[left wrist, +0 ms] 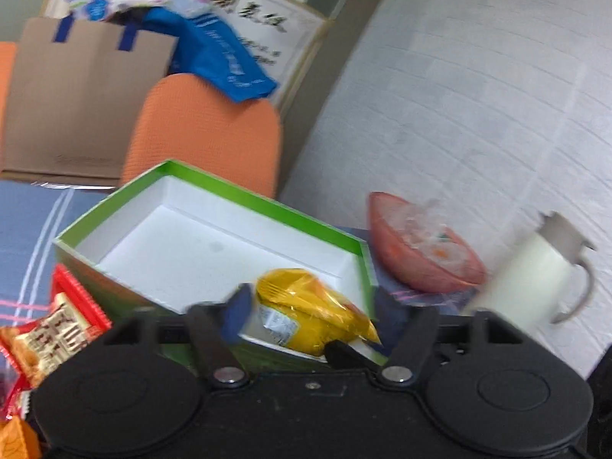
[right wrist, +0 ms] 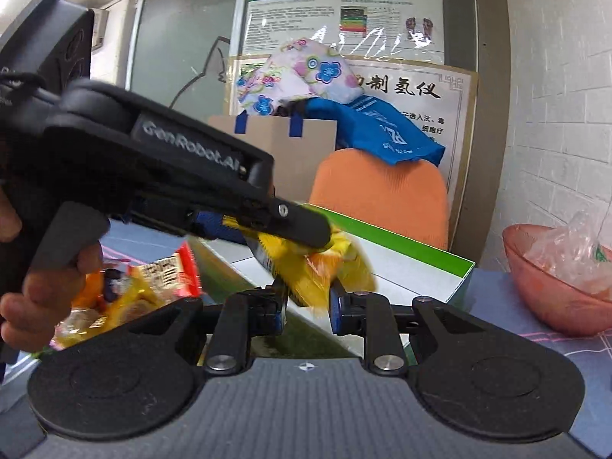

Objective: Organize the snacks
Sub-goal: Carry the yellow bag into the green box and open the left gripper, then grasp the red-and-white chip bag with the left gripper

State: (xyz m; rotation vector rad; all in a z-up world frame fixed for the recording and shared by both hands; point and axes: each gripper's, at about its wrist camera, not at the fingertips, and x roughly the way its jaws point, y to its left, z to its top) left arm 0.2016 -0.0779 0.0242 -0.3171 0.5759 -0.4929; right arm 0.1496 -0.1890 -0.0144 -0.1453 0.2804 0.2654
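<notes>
A yellow snack packet, blurred, lies over the near edge of an open green box with a white inside. My left gripper stands wide open around it, with the blue pads clear of the wrapper. In the right wrist view the packet hangs above the box. Its lower corner dips between the parted pads of my right gripper, which is open. The left gripper's upper finger reaches over the packet from the left.
Red and orange snack packets are heaped left of the box on a blue checked cloth. A pink bowl of wrappers and a white jug stand to the right. An orange chair is behind. A hand holds the left gripper.
</notes>
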